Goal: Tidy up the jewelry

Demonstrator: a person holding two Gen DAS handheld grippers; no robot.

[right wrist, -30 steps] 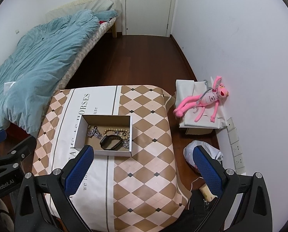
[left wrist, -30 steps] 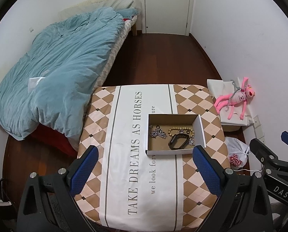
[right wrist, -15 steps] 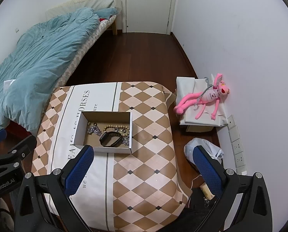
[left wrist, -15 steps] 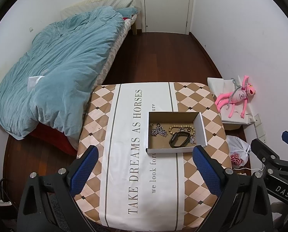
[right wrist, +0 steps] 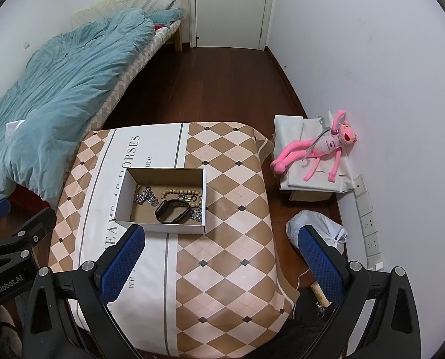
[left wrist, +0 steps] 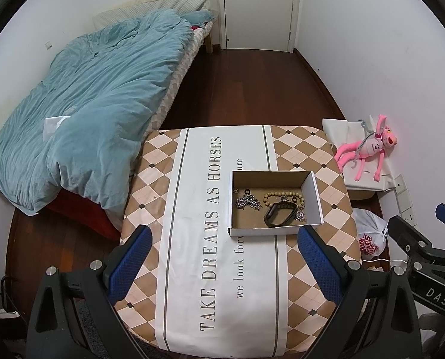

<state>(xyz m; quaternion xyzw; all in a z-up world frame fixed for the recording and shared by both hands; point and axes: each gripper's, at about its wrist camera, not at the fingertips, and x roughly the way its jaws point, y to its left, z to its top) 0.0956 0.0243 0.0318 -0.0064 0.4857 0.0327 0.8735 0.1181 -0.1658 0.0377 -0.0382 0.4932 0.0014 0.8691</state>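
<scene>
A shallow cardboard box sits on the table's patterned cloth. Inside lie a black wristband, a wooden bead bracelet, a silver chain and some small charms. My left gripper hangs open high above the table's near side, nothing between its blue pads. My right gripper is open too, above the near right part of the table, short of the box.
A bed with a teal duvet lies left of the table. A pink plush toy rests on a white-covered box by the right wall. A plastic bag sits on the wooden floor. A door is at the far end.
Both grippers have risen and drawn back a little, so the table and box look slightly smaller and lower. The box contents have not moved.
</scene>
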